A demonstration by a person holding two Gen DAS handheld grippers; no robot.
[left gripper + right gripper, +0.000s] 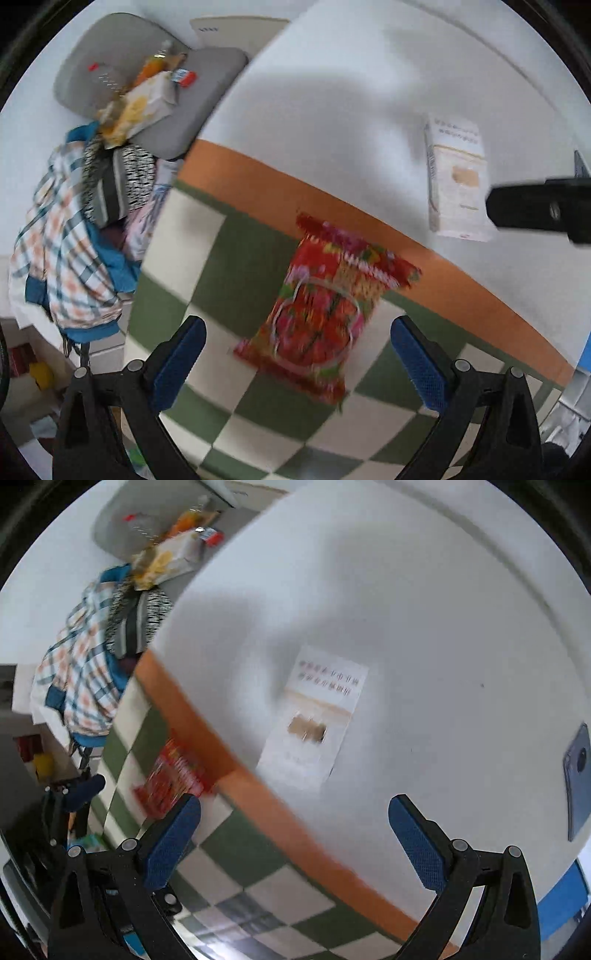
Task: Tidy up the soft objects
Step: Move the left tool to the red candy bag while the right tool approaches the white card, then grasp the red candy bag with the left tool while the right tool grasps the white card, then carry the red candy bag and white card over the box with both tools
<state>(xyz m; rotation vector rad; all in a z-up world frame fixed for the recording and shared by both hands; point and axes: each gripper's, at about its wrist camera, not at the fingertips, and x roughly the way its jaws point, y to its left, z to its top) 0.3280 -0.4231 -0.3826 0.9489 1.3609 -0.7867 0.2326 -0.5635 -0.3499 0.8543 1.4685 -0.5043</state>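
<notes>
While both grippers hung over the table with jaws spread wide and nothing between them, the red snack packet [327,314] lay flat on the green-and-white checked cloth [207,266], just short of the cloth's orange border [369,225]. The left gripper [297,354] was centred over the packet's near end; the right gripper [293,834] hovered on the far side of that border, over the white tabletop [424,609], with the white tissue pack [314,720] ahead of it and the packet off to its left.

Judging by its crinkled, puffed look, the packet was probably light, soft and slippery (film wrapping tends to slide under pads), and whatever was inside might crush. A hold across the flat crimped end seam, or a gentle pinch across the narrow width, seemed safest. The tissue pack looked squashy yet more forgiving, best taken across its short sides.
</notes>
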